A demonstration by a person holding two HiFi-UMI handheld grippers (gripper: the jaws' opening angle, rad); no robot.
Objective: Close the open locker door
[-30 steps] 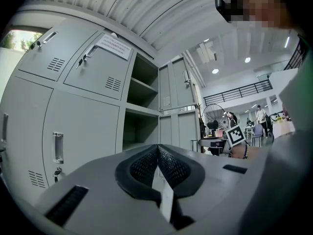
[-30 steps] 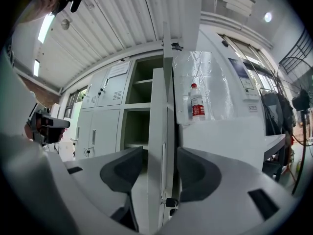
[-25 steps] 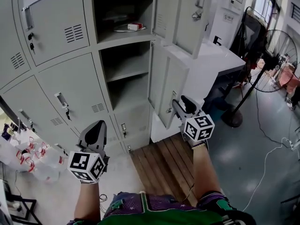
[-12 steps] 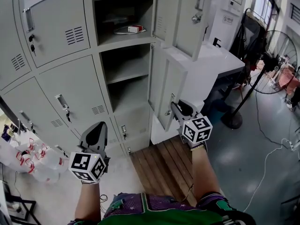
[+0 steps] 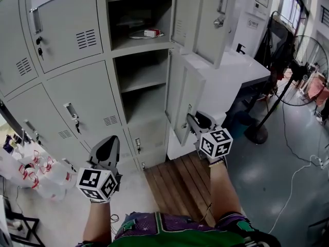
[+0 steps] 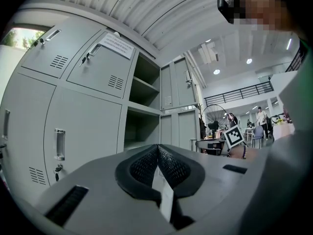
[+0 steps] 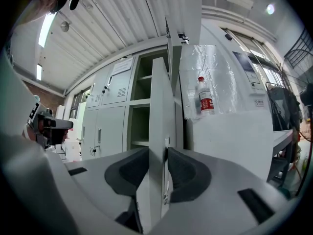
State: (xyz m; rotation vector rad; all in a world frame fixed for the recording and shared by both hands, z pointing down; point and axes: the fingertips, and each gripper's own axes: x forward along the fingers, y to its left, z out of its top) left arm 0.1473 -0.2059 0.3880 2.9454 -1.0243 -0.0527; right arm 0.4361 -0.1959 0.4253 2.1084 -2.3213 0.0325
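The grey locker bank [image 5: 77, 86] fills the upper left of the head view and is cut off by the top and left edges. Its right column stands open, with shelves showing. Two doors swing out at upper centre. The higher door [image 5: 205, 19] runs out of the top of the frame. The open locker door [image 5: 187, 99] below it hangs edge-on, so its inner face is hard to make out.

A white table [image 5: 236, 71] sits just beside that door on its right. A standing fan [image 5: 303, 71] is farther right, with cables trailing over the floor. Wooden boards [image 5: 175, 181] lie at lower centre under the arms. Clear bags [image 5: 31, 174] crowd the lower left edge. Between the door and its compartment the gap is open.

The right gripper [image 5: 191, 120] is at the door's lower free edge, and its body hides the contact in the head view. In the right gripper view the door [image 7: 159, 131] stands upright between the pads [image 7: 183, 168], which clamp its edge. The jaws have just been closing and then easing slightly.

The left gripper [image 5: 105, 148] hovers at lower left before closed lockers, well apart from the door. Its jaws are clenched together on nothing.

A small red and white box [image 5: 150, 33] lies on the upper shelf. A bottle [image 7: 206, 97] stands behind clear plastic on the table.
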